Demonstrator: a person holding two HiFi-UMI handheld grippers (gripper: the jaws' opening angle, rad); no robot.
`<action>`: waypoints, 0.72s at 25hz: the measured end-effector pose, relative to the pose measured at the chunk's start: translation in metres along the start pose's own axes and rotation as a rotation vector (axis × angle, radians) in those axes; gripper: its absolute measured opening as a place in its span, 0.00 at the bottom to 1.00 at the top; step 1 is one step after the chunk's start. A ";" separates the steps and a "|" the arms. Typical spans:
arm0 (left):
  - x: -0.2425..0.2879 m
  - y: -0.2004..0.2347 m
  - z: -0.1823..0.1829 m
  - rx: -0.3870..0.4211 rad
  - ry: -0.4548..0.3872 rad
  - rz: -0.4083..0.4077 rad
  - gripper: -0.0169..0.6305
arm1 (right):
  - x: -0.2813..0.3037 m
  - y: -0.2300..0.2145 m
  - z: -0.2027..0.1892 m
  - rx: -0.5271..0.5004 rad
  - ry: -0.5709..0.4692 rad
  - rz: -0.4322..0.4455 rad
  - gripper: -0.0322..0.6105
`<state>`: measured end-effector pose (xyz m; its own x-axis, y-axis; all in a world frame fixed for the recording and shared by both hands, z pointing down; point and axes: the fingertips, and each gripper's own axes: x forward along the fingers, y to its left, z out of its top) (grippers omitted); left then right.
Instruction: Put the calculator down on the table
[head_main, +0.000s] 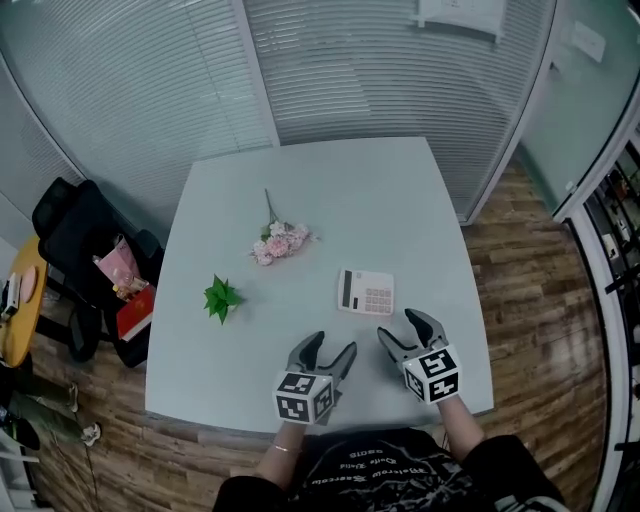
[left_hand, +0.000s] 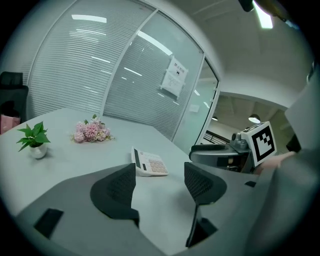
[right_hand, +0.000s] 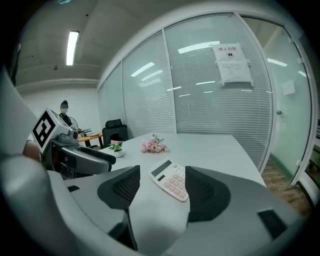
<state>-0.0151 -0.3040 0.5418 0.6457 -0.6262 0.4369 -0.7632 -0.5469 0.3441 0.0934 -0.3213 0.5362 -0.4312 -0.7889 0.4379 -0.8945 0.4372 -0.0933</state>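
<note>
A white calculator (head_main: 365, 292) lies flat on the pale grey table (head_main: 400, 200), right of centre. It shows ahead of both grippers, as calculator (left_hand: 148, 163) and calculator (right_hand: 170, 180). My left gripper (head_main: 327, 350) hovers near the table's front edge, open, with nothing between its jaws. My right gripper (head_main: 405, 330) sits just short of the calculator, also open and empty. In the left gripper view the left gripper (left_hand: 160, 182) points toward the calculator; the right gripper (right_hand: 162, 187) frames it between its jaws from a distance.
A bunch of pink flowers (head_main: 280, 243) lies mid-table and a small green potted plant (head_main: 221, 298) stands to the left. A black chair (head_main: 85, 250) with a red book (head_main: 137, 312) stands off the table's left side. Glass walls with blinds surround the table.
</note>
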 end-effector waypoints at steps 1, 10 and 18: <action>-0.008 -0.003 -0.002 0.007 -0.009 -0.012 0.52 | -0.007 0.006 -0.001 -0.002 -0.014 -0.002 0.50; -0.075 -0.016 -0.045 0.076 -0.024 -0.013 0.52 | -0.054 0.066 -0.028 -0.048 -0.046 -0.016 0.49; -0.111 -0.018 -0.079 0.081 -0.036 0.020 0.52 | -0.080 0.105 -0.068 -0.043 0.001 -0.012 0.49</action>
<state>-0.0749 -0.1811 0.5532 0.6319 -0.6565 0.4121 -0.7725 -0.5764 0.2663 0.0419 -0.1827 0.5526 -0.4205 -0.7938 0.4394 -0.8937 0.4460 -0.0495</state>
